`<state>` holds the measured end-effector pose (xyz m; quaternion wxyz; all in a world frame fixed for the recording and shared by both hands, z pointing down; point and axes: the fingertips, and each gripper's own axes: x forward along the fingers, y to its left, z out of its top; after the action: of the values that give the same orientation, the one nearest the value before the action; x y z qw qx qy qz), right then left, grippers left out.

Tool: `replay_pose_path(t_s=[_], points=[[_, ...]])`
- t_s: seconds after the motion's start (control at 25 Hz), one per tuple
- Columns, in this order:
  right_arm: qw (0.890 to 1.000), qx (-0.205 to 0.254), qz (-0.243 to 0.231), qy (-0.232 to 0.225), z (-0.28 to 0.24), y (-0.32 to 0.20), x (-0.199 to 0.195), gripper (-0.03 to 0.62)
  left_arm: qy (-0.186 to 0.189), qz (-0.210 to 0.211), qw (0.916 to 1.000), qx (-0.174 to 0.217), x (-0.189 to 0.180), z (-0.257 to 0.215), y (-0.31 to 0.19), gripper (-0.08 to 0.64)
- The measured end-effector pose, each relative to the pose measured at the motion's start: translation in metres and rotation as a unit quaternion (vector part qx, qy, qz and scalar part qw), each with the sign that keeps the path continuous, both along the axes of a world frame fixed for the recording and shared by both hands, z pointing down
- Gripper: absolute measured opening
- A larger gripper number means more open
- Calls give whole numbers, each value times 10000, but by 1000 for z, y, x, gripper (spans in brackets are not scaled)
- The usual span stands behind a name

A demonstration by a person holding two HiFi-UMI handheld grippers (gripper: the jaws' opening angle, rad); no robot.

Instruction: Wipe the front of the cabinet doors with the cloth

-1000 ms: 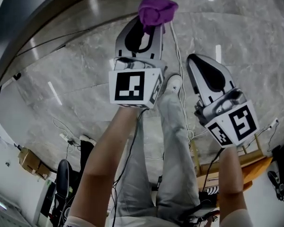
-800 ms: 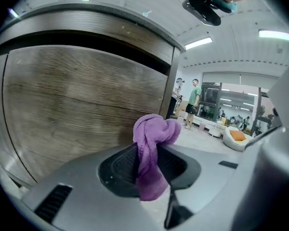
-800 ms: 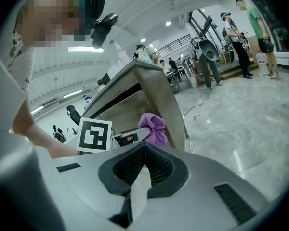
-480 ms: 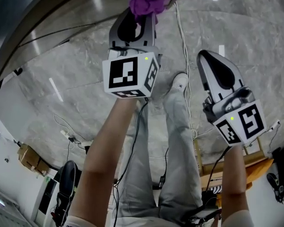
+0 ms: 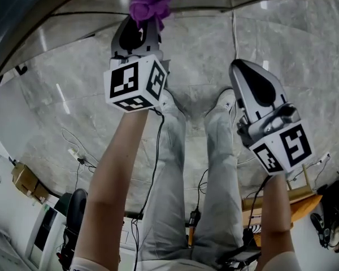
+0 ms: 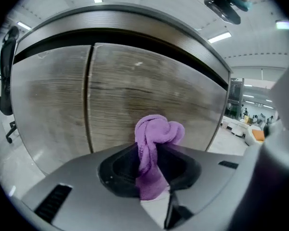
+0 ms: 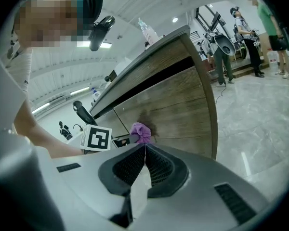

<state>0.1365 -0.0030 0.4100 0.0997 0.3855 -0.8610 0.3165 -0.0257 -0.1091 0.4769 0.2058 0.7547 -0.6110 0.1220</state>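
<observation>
- Leftward since 1.0 s ago: left tongs (image 5: 142,27).
- Right tongs (image 7: 145,150) held back, jaws together, nothing between.
- Left tongs clamped on the purple cloth (image 6: 156,131).
- Cloth bunch at the wood-grain cabinet doors (image 6: 135,90), right of the door seam; contact cannot be told.

Soft, nubbly purple terry cloth (image 6: 156,134). Matt grey-brown wood-grain cabinet doors (image 6: 135,90), finely streaked. Smooth satin grey plastic on left gripper (image 5: 140,24) and right gripper (image 7: 145,150); matt black ribbed pads (image 7: 130,166) inside. Glossy grey marbled stone floor (image 5: 203,49), mirroring ceiling lights.
</observation>
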Motion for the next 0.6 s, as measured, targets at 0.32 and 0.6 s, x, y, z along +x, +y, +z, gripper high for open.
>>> replay_pose_path(t_s=[0.32,0.6], points=[[10000,-40,-74,15,8,2,-41,29,-579,86,9983,30,-73,9,2,101],[10000,-7,-41,-18,8,-6,-35,28,-799,-118,9967,54,-94,11,7,101]])
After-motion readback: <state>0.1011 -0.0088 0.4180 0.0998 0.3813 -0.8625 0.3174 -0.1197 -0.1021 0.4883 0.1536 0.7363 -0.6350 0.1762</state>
